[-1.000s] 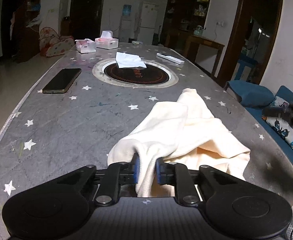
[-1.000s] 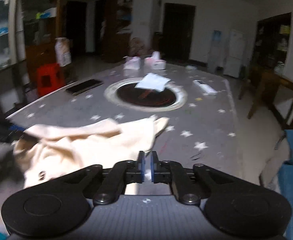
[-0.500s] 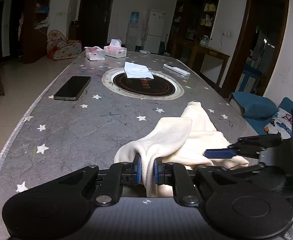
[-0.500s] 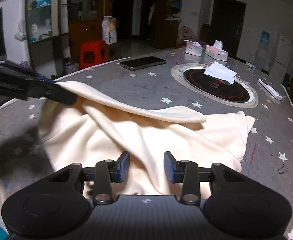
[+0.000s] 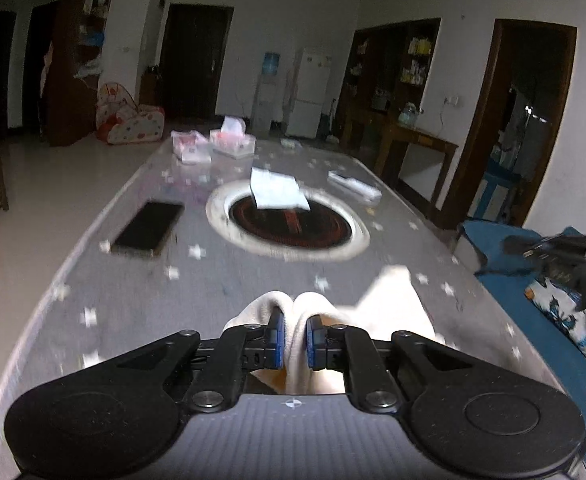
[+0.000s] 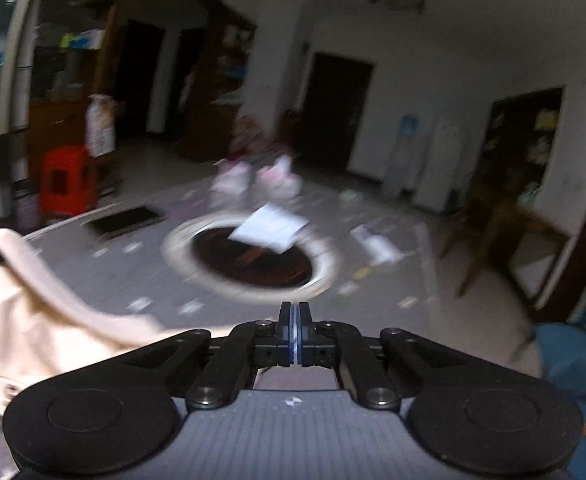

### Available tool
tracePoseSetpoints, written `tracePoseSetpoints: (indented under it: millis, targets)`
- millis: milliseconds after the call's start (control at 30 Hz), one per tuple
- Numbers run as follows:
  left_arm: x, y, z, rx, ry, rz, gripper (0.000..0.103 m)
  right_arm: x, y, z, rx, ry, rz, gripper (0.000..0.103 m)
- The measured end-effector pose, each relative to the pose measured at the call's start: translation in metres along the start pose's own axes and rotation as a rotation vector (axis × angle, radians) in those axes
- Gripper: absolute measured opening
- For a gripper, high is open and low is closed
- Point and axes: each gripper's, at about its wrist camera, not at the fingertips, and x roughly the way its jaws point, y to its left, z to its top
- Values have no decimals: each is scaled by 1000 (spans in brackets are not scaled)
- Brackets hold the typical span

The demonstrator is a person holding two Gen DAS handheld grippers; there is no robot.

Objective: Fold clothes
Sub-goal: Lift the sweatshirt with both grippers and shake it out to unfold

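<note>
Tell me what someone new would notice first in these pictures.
A cream garment bunched between the left gripper fingers, near the front of the star-patterned table. Beyond it, a round dark hotplate sits mid-table with white paper on its far edge and a phone to its left.

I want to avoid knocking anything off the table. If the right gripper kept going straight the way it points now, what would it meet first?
The shut right gripper points across bare table at the round inset hotplate bearing a white tissue. That is probably first, though blur leaves depth unclear.
</note>
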Motion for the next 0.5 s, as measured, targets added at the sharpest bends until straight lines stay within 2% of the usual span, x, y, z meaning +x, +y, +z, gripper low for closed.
tracePoseSetpoints:
  millis: [33, 133, 200, 233, 267, 333, 500]
  targets:
    - [3, 1, 8, -5, 0, -1, 11, 0, -8, 7, 5, -8, -18, 1]
    - [10, -4, 19, 6, 0, -6, 11, -1, -18, 17, 43, 8, 9, 1]
    - [13, -8, 20, 25, 6, -2, 12, -1, -5, 9, 28, 31, 75, 6]
    - [15, -10, 20, 32, 10, -1, 12, 0, 3, 4, 21, 47, 114, 13]
    - [16, -10, 19, 35, 16, 2, 12, 2, 11, -2, 15, 65, 153, 27]
    - [18, -9, 18, 37, 26, 13, 12, 8, 33, -18, 7, 113, 237, 36]
    - [19, 1, 16, 29, 40, 37, 12, 30, 76, -51, 8, 220, 362, 36]
